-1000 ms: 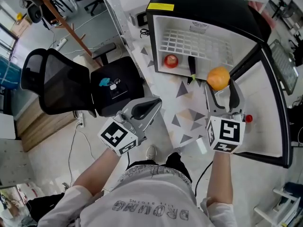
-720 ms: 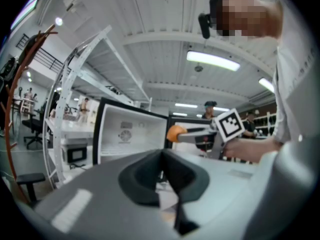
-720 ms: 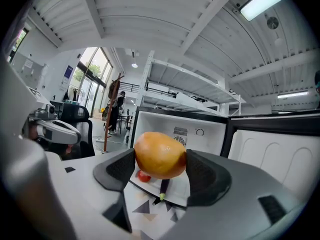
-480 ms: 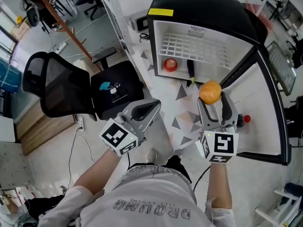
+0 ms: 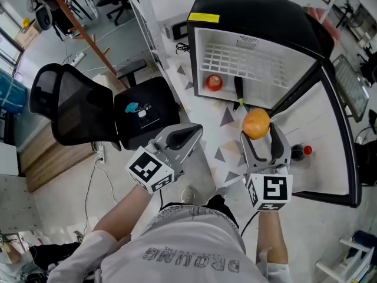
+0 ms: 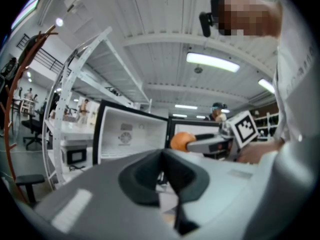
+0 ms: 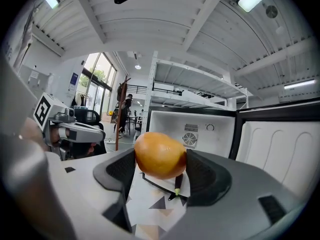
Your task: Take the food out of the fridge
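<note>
My right gripper (image 5: pixel 257 133) is shut on an orange fruit (image 5: pixel 256 123), held in front of the open black mini fridge (image 5: pixel 253 16), clear of its opening. The same orange (image 7: pixel 159 155) sits pinched between the two dark pads in the right gripper view. Inside the fridge a red apple (image 5: pixel 213 82) lies at the lower left and a dark long vegetable (image 5: pixel 238 89) with a green tip lies beside it. My left gripper (image 5: pixel 189 135) hangs shut and holds nothing, left of the right one, over the patterned floor.
The fridge door (image 5: pixel 339 134) stands open at the right, with a small dark bottle with a red cap (image 5: pixel 300 152) in its shelf. A black office chair (image 5: pixel 88 108) stands at the left. A white rack (image 5: pixel 144 16) rises left of the fridge.
My right gripper has drawn back from the fridge towards me and a little left, carrying the orange. The left gripper has barely moved.
</note>
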`<state>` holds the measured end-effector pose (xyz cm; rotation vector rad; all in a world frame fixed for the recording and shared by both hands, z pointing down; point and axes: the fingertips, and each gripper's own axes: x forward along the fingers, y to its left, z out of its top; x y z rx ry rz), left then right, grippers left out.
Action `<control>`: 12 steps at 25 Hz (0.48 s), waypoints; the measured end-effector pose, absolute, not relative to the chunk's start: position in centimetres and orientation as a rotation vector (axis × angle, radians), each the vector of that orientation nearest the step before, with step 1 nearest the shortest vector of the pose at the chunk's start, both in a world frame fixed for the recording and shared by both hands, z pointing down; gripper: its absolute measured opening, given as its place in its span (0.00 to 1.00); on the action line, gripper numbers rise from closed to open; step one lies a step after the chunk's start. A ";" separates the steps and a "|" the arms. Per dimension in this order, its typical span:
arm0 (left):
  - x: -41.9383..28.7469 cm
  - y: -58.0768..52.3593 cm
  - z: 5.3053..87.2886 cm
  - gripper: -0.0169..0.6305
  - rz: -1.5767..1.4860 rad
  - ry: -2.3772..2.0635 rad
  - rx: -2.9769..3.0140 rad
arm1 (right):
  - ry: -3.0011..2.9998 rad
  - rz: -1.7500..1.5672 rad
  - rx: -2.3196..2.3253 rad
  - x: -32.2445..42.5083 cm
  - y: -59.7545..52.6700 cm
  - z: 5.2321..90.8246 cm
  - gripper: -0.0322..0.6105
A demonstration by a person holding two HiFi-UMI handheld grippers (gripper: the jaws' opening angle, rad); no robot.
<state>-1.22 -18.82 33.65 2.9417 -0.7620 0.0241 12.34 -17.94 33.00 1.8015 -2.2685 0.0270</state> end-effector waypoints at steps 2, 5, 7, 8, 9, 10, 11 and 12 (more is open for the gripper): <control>-1.3 -18.8 33.7 0.04 0.022 -0.768 2.936 | -2.282 0.041 1.794 12.0 -17.6 33.2 0.55; -1.4 -18.8 33.8 0.04 0.020 -0.773 2.927 | -2.293 0.054 1.786 11.7 -17.2 33.3 0.55; -1.3 -18.8 33.8 0.04 0.019 -0.773 2.925 | -2.295 0.058 1.785 11.7 -17.1 33.3 0.55; -1.3 -18.8 33.8 0.04 0.019 -0.770 2.926 | -2.296 0.060 1.786 11.7 -17.0 33.3 0.55; -1.2 -18.8 33.8 0.04 0.018 -0.768 2.928 | -2.297 0.064 1.787 11.8 -16.9 33.3 0.55; -1.2 -18.8 33.8 0.04 0.018 -0.767 2.930 | -2.299 0.067 1.789 11.8 -16.8 33.3 0.55; -1.1 -18.7 33.8 0.04 0.019 -0.766 2.930 | -2.301 0.070 1.790 11.8 -16.8 33.3 0.55; -1.1 -18.7 33.8 0.04 0.019 -0.766 2.931 | -2.302 0.072 1.791 11.8 -16.7 33.3 0.55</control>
